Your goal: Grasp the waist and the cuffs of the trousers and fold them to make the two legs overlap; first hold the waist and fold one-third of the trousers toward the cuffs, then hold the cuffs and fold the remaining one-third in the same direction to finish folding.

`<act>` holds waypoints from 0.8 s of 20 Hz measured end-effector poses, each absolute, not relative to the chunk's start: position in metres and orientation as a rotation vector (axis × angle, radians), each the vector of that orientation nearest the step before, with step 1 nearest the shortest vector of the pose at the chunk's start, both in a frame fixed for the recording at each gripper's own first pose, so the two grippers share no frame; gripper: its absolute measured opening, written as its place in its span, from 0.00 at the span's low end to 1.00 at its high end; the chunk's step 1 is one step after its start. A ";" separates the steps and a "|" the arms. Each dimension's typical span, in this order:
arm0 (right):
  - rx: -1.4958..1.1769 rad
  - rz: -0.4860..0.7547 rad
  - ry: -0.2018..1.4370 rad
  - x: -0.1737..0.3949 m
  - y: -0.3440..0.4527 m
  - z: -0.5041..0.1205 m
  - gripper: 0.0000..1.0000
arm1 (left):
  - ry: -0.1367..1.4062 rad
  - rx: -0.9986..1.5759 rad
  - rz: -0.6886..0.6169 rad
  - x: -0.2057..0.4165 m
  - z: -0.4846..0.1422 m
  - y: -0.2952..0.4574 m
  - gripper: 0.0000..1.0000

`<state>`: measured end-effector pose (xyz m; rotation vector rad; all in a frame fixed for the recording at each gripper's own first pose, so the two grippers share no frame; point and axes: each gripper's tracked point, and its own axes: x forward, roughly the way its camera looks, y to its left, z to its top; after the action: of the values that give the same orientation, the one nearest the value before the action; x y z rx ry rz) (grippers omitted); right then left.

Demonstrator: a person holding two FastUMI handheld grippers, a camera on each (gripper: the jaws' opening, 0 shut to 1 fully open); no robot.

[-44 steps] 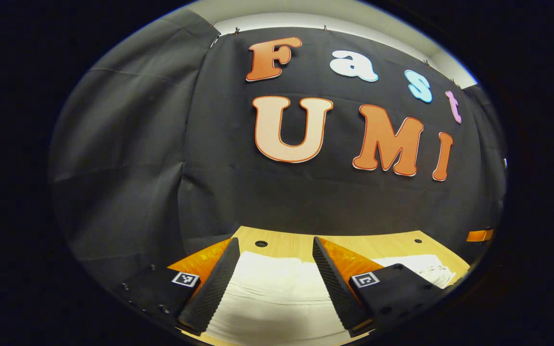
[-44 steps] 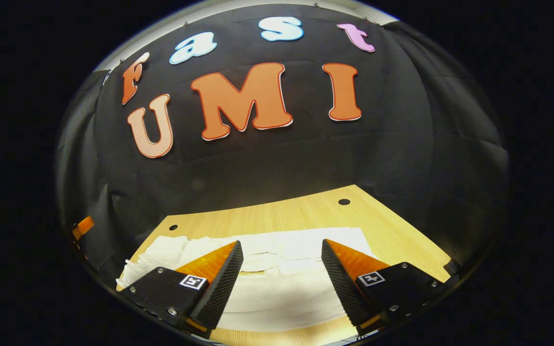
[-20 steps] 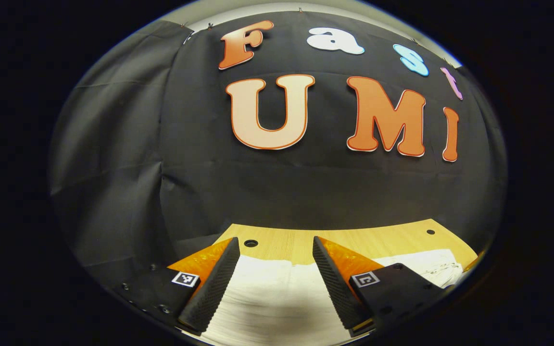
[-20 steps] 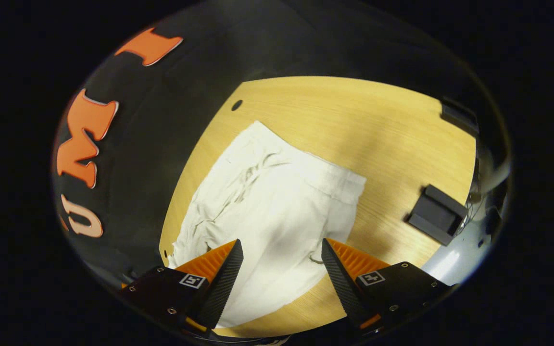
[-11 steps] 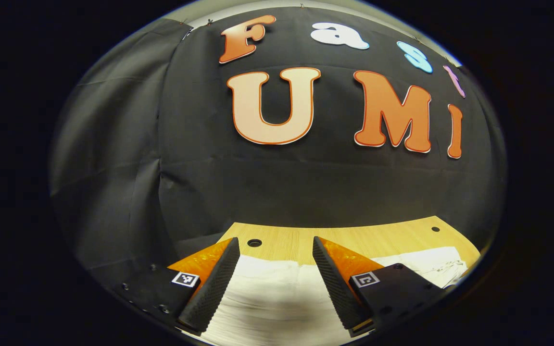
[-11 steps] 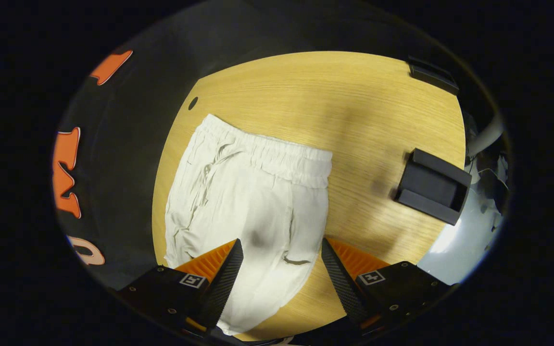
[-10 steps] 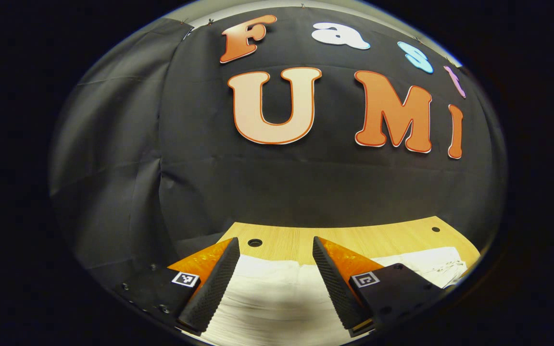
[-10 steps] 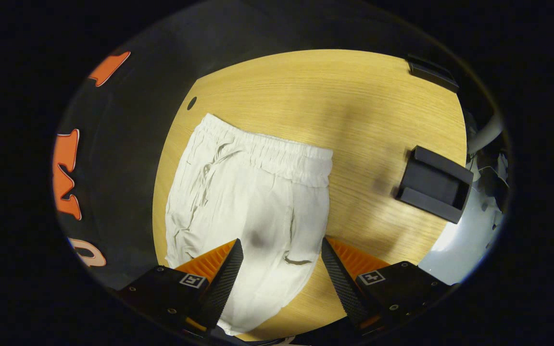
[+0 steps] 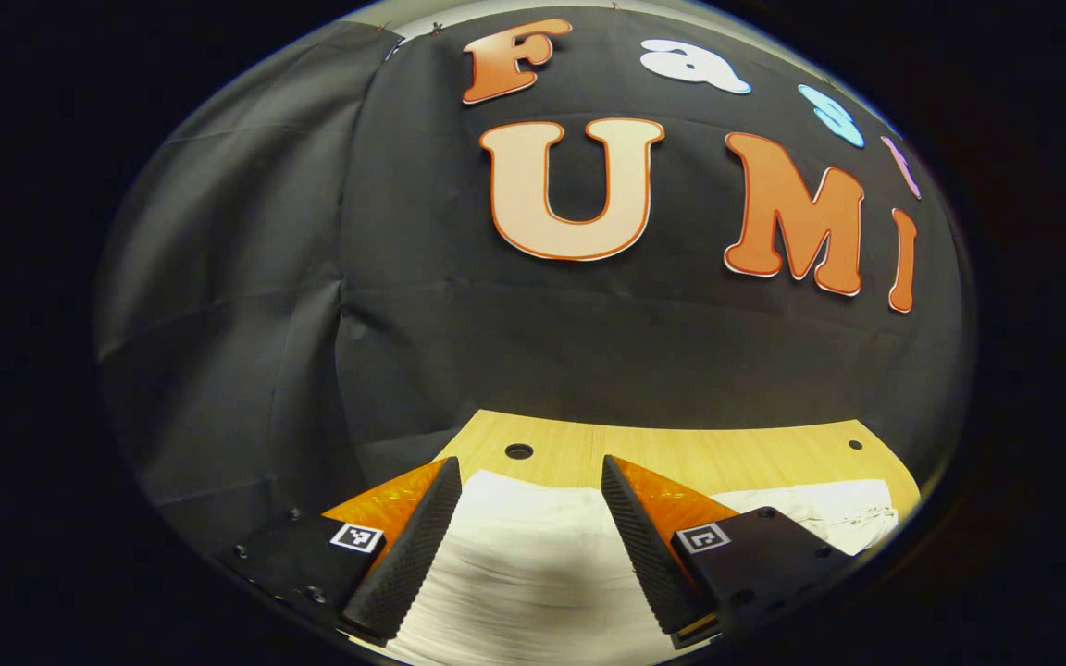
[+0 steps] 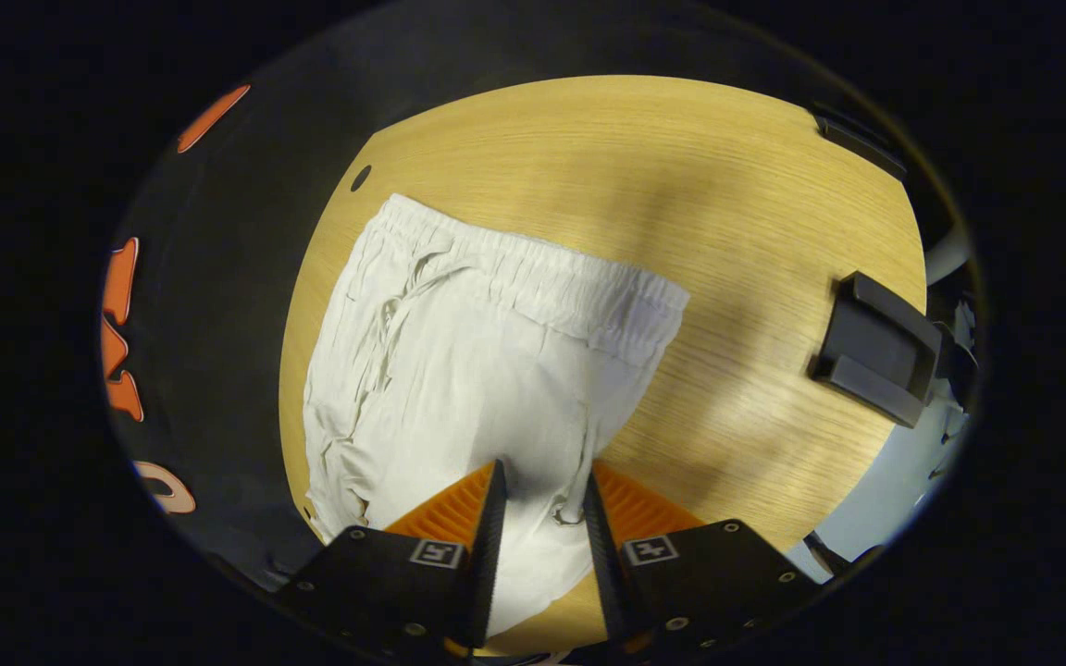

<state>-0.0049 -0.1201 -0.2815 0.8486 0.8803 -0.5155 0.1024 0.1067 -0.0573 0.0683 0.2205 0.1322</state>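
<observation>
I see my right claw [image 10: 540, 504] half closed, its fingers pinching a bunch of the white trousers [image 10: 459, 370] lying flat on the counter [image 10: 681, 166]. My left claw [image 9: 526, 527] hovers open over the trousers' other end.

Dim booth, overhead light, soft shadows on the table [image 10: 644, 185], strong fisheye edge bending, sharp focus
</observation>
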 end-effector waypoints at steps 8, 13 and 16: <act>0.819 -0.515 0.905 -0.001 -0.115 -0.287 0.01 | 0.346 -0.091 0.224 0.060 -0.100 0.151 0.99; 0.822 -0.503 0.913 -0.001 -0.116 -0.287 0.01 | 0.498 -0.401 0.354 0.024 -0.156 0.193 0.99; 0.820 -0.499 0.915 -0.001 -0.116 -0.288 0.01 | 0.626 -0.653 0.453 -0.001 -0.208 0.203 0.99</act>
<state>-0.0013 -0.1157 -0.2875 0.8202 0.9147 -0.4986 -0.0009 0.2033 -0.2077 -0.6526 0.6263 0.4525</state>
